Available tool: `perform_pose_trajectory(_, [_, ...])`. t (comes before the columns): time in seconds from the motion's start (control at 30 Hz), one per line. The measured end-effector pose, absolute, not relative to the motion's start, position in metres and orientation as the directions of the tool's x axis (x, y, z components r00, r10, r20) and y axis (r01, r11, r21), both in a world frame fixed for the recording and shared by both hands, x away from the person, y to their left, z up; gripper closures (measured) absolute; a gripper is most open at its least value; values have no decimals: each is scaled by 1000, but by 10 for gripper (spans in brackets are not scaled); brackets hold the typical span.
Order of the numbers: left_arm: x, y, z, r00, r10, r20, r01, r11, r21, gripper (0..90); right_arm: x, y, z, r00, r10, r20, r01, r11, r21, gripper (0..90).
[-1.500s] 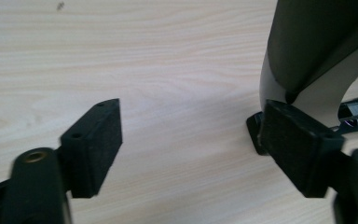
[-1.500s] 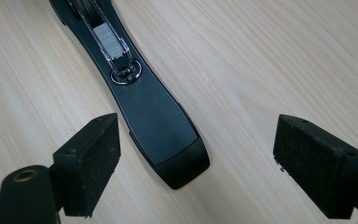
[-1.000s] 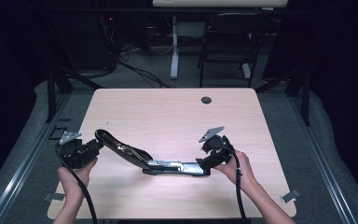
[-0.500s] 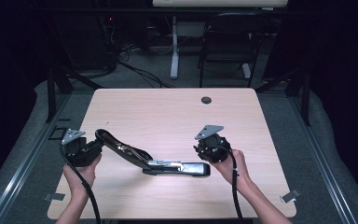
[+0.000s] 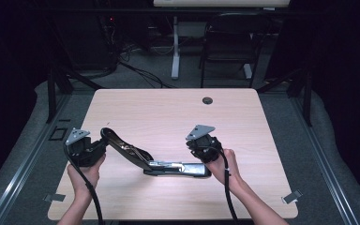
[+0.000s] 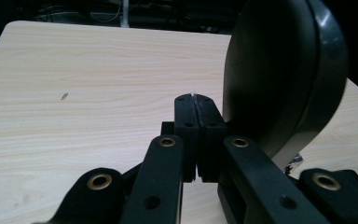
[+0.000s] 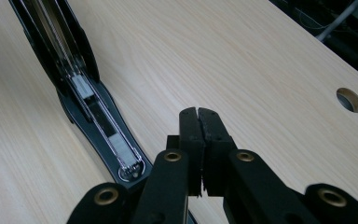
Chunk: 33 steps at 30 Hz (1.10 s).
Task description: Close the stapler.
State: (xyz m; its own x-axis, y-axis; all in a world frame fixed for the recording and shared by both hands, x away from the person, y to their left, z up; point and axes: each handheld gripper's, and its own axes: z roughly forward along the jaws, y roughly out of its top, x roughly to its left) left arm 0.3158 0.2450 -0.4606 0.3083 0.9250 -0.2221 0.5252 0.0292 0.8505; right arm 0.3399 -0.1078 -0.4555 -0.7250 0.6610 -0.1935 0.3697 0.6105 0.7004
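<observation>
High view: one stapler (image 5: 157, 161), two grippers.

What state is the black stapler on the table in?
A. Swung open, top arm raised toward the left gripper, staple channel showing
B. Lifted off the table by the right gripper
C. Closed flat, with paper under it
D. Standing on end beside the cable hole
A: the stapler has its base flat on the table, its top arm rising toward the left gripper, and the right gripper view shows its open staple channel.

Glossy plastic stapler (image 5: 154, 161) — matt, seemingly wooden table (image 5: 168, 112)
</observation>
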Motion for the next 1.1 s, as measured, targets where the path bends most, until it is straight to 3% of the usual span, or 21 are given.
perform_pose_trajectory(1.1, [321, 206, -462, 423, 885, -194, 499, -49, 865, 900, 338, -60, -438, -794, 572, -208, 258, 625, 736, 900])
